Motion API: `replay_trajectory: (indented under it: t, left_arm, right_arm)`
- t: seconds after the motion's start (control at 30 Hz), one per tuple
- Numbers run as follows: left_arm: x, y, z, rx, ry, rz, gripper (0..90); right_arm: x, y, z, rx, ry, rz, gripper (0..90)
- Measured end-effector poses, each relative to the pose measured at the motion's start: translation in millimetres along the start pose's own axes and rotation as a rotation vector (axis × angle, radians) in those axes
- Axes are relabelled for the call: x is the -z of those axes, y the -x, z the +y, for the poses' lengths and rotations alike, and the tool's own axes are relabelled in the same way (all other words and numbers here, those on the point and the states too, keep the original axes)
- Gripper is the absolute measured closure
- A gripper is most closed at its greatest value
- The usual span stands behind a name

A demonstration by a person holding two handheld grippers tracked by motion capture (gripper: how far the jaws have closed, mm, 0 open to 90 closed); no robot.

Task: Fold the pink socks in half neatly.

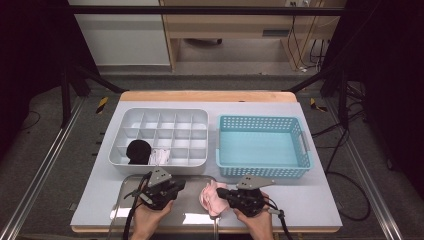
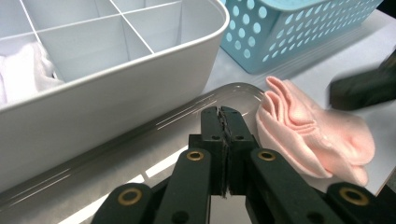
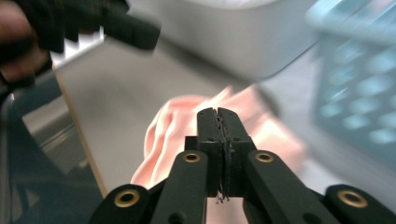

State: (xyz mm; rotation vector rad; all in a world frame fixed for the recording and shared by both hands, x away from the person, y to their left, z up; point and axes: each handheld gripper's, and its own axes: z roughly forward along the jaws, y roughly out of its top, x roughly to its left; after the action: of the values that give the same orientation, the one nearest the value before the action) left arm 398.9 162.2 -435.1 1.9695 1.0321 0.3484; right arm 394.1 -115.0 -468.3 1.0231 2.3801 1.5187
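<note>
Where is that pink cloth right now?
In the high view the pink cloth lies at the shiny tray's right end, between both grippers, near the front edge.

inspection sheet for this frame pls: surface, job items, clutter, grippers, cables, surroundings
Surface: pale table, shiny metal tray at the near edge.
Job's things: pink cloth bunched on the tray's right end; grey divided organizer holding a black item and a white item; blue basket with no contents seen.
Clutter: nothing seen.
Grippers: left gripper jaws shut, holding nothing; right gripper jaws shut, above the cloth.
Cables: one trailing from each gripper.
Surroundings: dark frame, floor cables, wooden furniture behind.
</note>
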Motion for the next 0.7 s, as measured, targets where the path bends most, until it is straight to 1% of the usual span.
replay_trajectory:
  t: [0.1,0.17,0.23,0.33,0.43,0.5,0.57,0.67,0.7]
  left_arm:
    - [2.1,0.1,3.1,-0.002,0.005,-0.007,88.9]
    - [3.5,1.6,5.8,-0.006,0.011,-0.012,89.0]
    - [1.9,4.9,9.0,-0.013,0.019,-0.028,89.0]
    - [-3.3,14.1,14.9,-0.034,0.015,-0.048,88.9]
    - [-11.7,27.7,19.5,-0.064,0.003,-0.072,88.9]
    - [-18.3,36.3,21.8,-0.077,-0.009,-0.089,89.0]
    - [-25.2,44.0,23.3,-0.091,-0.023,-0.103,89.0]
    - [-36.9,55.5,22.8,-0.119,-0.059,-0.118,89.0]
    - [-41.6,58.3,21.5,-0.131,-0.077,-0.115,89.0]
  right_arm:
    - [-15.8,-6.9,-7.6,0.02,-0.044,0.01,90.0]
    - [-22.5,-11.2,-10.5,0.028,-0.064,0.024,90.0]
    - [-25.6,-15.9,-11.9,0.041,-0.079,0.044,90.0]
    - [-24.9,-19.0,-11.5,0.057,-0.086,0.048,90.0]
    - [-13.7,-14.9,-9.0,0.043,-0.044,0.035,88.5]
    - [-0.4,-7.7,-7.6,0.02,-0.002,0.002,87.1]
    - [12.9,0.3,-7.7,-0.004,0.026,-0.037,83.0]
    - [24.1,8.5,-11.1,-0.024,0.023,-0.089,76.2]
    - [25.0,9.5,-12.9,-0.03,0.018,-0.094,75.1]
